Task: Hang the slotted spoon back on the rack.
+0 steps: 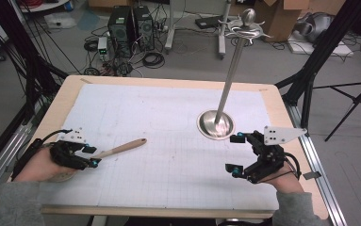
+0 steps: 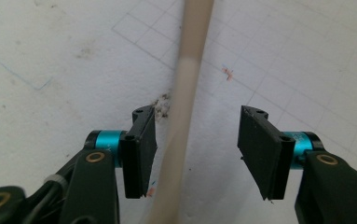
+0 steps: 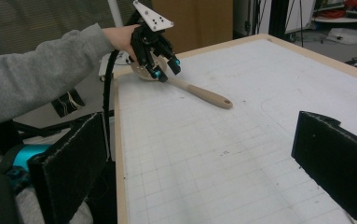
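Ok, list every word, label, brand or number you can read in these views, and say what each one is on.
There is no readable text.
White mat: printed grid lines, no numbers or words.
Grey plate on the right claw: small holes, no lettering.
Wooden spoon between the open left claw jaws: unmarked.
Computer towers on the floor: any marking is too small to read.

Left gripper point(image 1: 91, 156) low at table's near-left, jaws apart, pointing right, grey-sleeved forearm behind it. Right gripper point(image 1: 234, 153) at near-right, jaws spread wide, pointing left, held in right hand point(image 1: 286, 181).
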Demonstrator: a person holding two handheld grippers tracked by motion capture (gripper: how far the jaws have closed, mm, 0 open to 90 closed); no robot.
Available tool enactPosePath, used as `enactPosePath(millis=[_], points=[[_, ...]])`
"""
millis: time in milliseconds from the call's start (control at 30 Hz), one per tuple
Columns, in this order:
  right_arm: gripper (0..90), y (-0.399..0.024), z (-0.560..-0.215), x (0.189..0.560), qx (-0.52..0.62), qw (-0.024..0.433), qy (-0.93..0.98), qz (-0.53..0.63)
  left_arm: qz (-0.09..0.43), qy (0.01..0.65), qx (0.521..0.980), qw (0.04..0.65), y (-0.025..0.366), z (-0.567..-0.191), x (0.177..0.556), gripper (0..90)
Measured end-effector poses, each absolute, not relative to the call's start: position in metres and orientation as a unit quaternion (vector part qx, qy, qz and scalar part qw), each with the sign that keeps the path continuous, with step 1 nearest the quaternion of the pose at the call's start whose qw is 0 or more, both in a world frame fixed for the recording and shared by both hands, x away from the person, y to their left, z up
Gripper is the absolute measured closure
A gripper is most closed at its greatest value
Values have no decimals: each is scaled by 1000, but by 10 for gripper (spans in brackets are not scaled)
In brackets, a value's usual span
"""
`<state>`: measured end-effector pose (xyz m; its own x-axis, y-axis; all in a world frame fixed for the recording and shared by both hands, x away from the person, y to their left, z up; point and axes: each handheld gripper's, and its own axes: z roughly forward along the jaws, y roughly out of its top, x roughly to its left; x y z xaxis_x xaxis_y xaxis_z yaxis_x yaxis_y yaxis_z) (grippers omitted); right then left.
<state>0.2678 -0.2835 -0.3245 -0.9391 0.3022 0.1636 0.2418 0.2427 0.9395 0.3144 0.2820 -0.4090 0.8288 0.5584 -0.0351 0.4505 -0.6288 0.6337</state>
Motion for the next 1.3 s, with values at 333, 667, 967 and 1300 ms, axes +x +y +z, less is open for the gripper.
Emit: enactPosePath(millis=[333,667,967,1300], points=[[24,-281,-325,268,169,23,789,590,88,281,904,309,284,-413,317,552],[24,-283,-326,267,172,20,790,588,86,281,911,289,283,-419,320,628],[24,-285,-327,266,175,22,789,588,83,278,915,282,283,-423,321,675],[25,-284,-328,267,178,20,789,588,76,273,913,294,284,-424,321,743]])
